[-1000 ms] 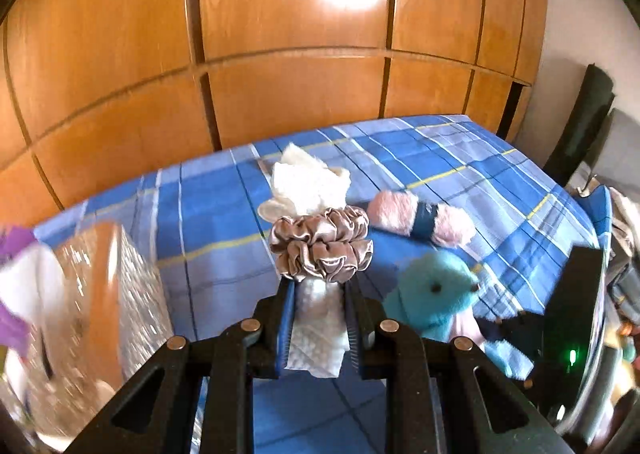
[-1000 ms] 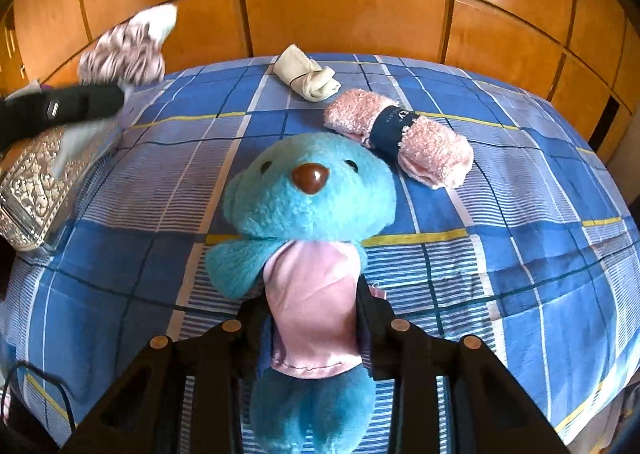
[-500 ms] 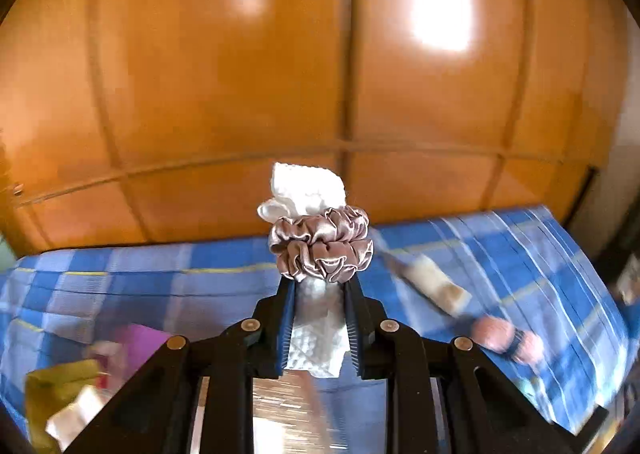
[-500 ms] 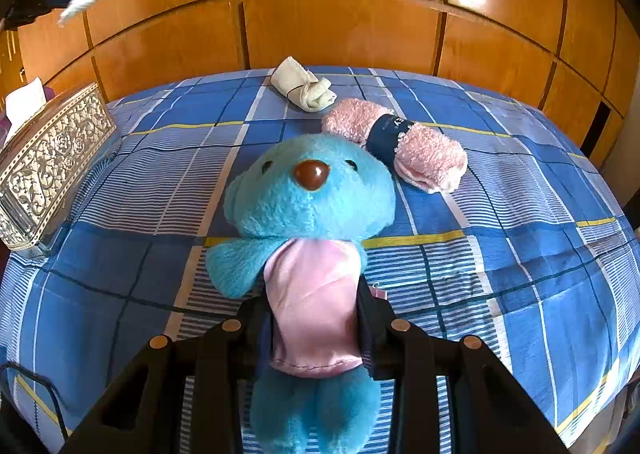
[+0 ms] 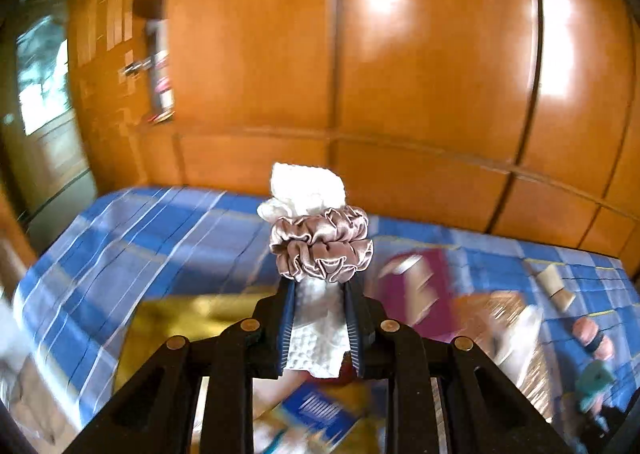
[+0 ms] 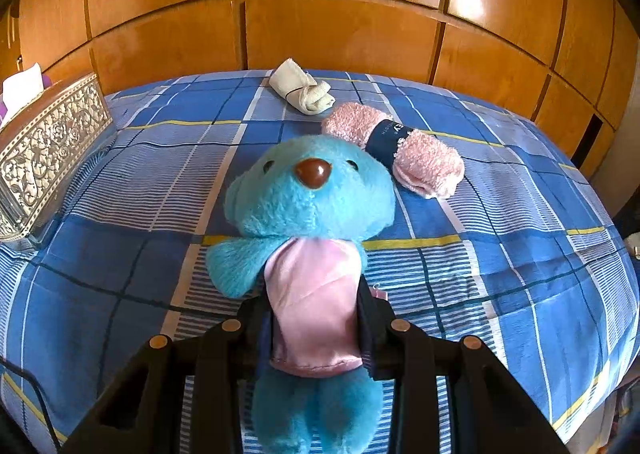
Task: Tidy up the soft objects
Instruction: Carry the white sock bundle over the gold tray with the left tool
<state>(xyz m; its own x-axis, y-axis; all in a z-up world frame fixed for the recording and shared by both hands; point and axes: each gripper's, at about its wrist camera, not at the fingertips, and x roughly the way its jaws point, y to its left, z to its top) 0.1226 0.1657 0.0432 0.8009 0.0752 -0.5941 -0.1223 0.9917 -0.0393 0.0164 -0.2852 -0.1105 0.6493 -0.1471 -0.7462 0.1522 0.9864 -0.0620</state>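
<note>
Both grippers are mid-carry: the left gripper [image 5: 320, 318] clamps a white cloth [image 5: 316, 330] (ringed by a satin scrunchie [image 5: 321, 242]). The right gripper [image 6: 316, 330] grips the blue teddy [image 6: 310, 214] over the bed's [image 6: 520, 274] near edge. Next, I judge, each needs a container to drop into.

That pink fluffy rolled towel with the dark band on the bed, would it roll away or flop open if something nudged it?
The pink fluffy rolled towel would probably roll a little, being cylinder-shaped, though the soft checked blue bedspread should stop it quickly. The dark band around its middle likely keeps it from unrolling. It looks light and squashy.
</note>
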